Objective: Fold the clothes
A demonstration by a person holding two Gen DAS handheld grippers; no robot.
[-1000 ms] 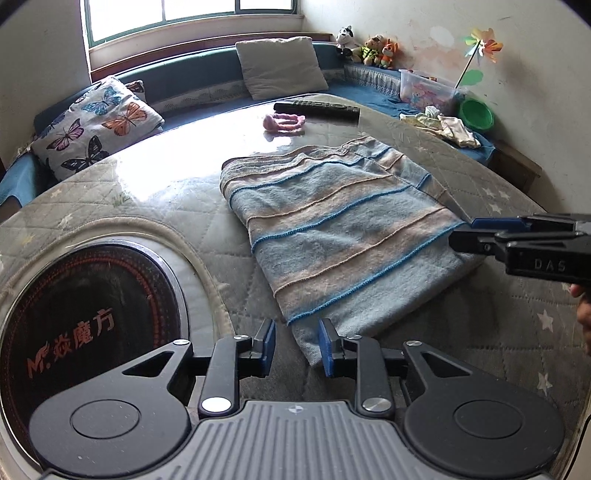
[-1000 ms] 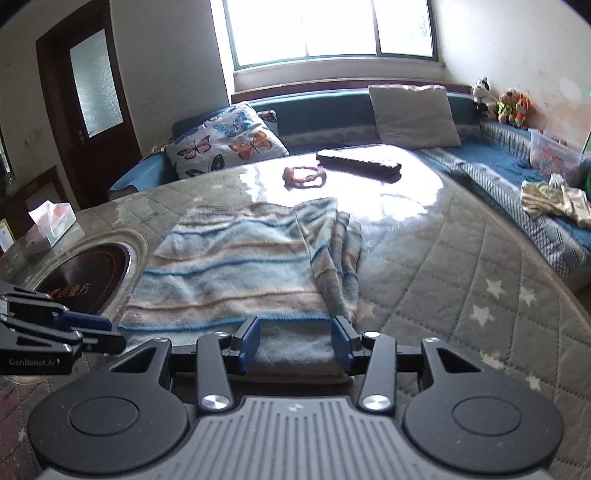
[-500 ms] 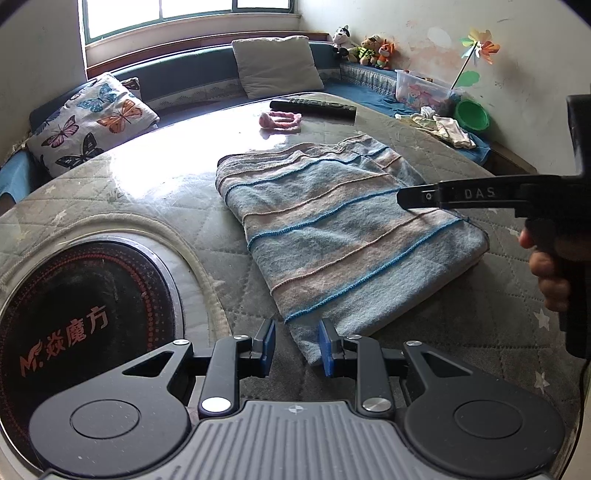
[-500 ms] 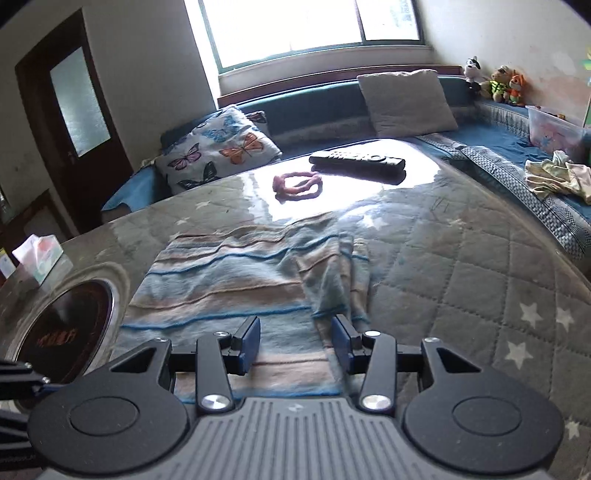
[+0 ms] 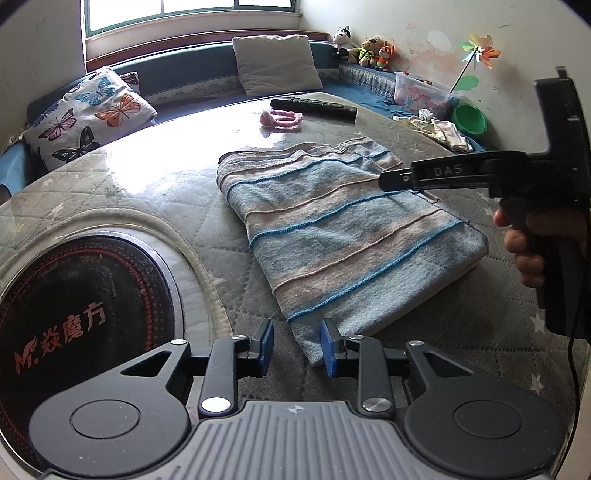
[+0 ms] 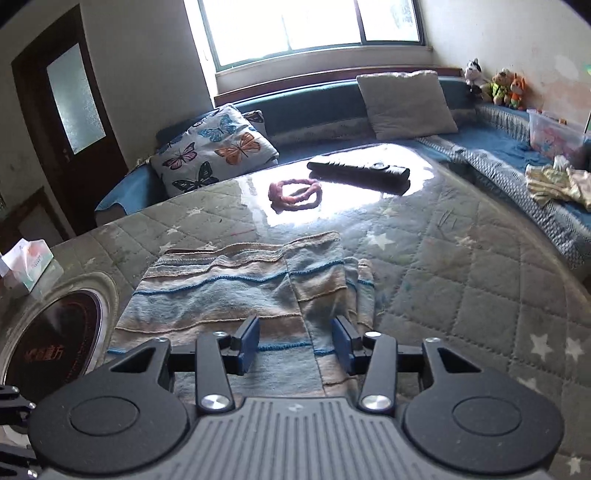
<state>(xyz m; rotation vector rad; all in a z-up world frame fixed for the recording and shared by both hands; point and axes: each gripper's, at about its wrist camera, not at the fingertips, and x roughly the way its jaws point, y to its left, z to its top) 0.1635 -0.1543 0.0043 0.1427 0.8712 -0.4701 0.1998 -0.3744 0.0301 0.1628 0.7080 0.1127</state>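
The striped folded garment (image 5: 343,236) is lying flat in the middle of the frame on the quilted table (image 5: 147,192). My left gripper (image 5: 297,347) is opening its jaws, holding nothing, by the garment's near corner. My right gripper (image 6: 295,345) is opening too, hanging empty over the cloth.

- Daylight pours in from the window (image 6: 314,26) on the far wall; its panes are blown out to white.
- A strong glare patch lies on the far part of the glossy table cover (image 6: 461,266).
- The near foreground is dimmer.
- Both views are sharp, with fisheye bending and dark corners at the edges.
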